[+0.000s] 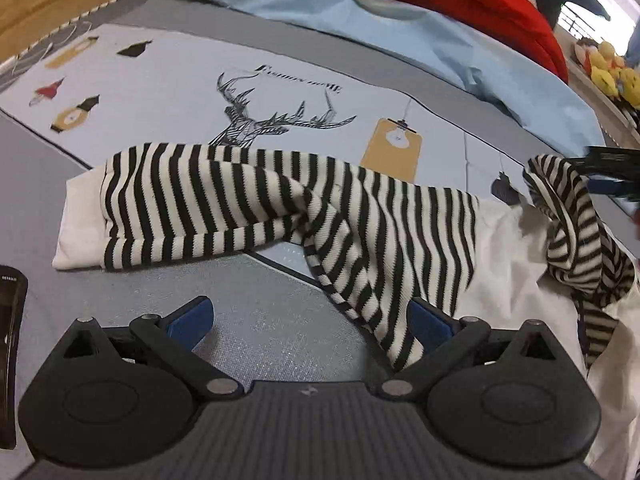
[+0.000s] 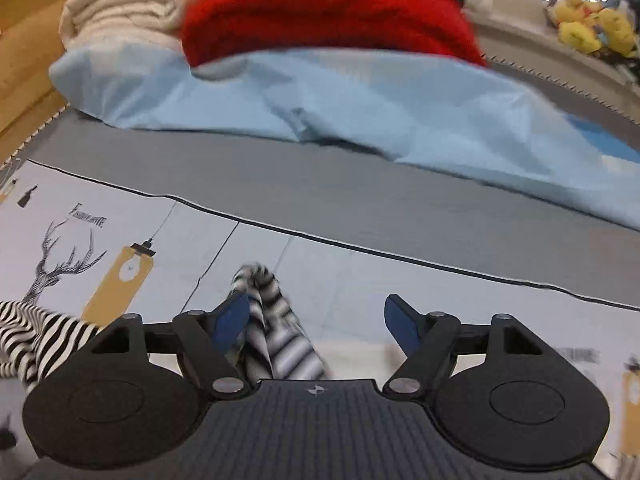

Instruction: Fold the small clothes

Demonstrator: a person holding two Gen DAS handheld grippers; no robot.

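The black-and-white striped knit garment (image 1: pixel 280 204) lies across the grey printed bedsheet (image 1: pixel 168 80), one end flat and roughly straight, the other twisted and bunched beside white cloth (image 1: pixel 504 280). By my reckoning the folding is barely begun: nothing is squared or stacked yet. The left gripper (image 1: pixel 310 320) has its jaws spread wide, a striped edge running between them, unpinched. The right gripper (image 2: pixel 316 322) is likewise spread, blurred striped fabric draped beside its left finger. Writing above the sheet's deer drawing seems to read "Fashion Home", not crisply.
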